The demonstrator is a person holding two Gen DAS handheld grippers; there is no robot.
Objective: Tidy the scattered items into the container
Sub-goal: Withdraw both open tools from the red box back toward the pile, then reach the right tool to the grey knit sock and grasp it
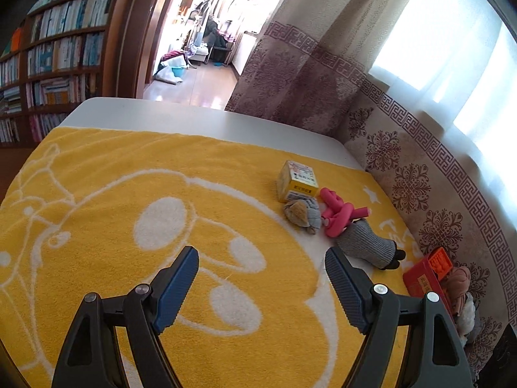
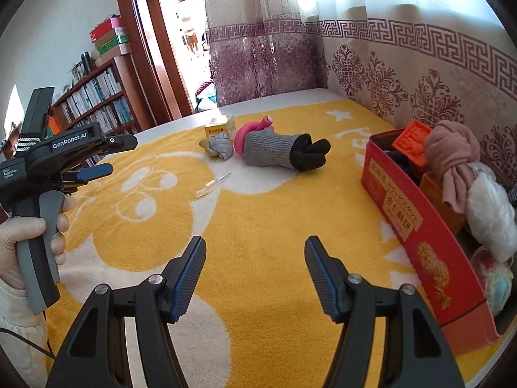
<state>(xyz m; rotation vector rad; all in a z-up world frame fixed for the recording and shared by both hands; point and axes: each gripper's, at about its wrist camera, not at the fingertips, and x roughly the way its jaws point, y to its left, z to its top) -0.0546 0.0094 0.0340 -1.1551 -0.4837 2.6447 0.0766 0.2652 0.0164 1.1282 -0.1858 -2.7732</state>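
Note:
A grey glove with black fingers point(image 2: 281, 152) point(image 1: 368, 242) lies on the yellow towel, with a pink curled foam piece point(image 1: 339, 215) point(image 2: 250, 131), a grey-and-tan rolled sock point(image 1: 302, 215) point(image 2: 218, 147) and a small yellow box point(image 1: 299, 179) point(image 2: 221, 126) behind it. A small clear tube point(image 2: 213, 184) lies nearer. The red container point(image 2: 416, 226) point(image 1: 423, 279) at the right holds an orange block, pink cloth and other items. My left gripper point(image 1: 261, 274) is open and empty; it also shows in the right wrist view point(image 2: 97, 169). My right gripper point(image 2: 255, 258) is open and empty.
The yellow towel point(image 2: 258, 213) covers a white table point(image 1: 181, 118). A patterned curtain point(image 2: 404, 74) hangs along the far and right sides. A bookshelf point(image 1: 55, 64) and an open doorway stand beyond the table.

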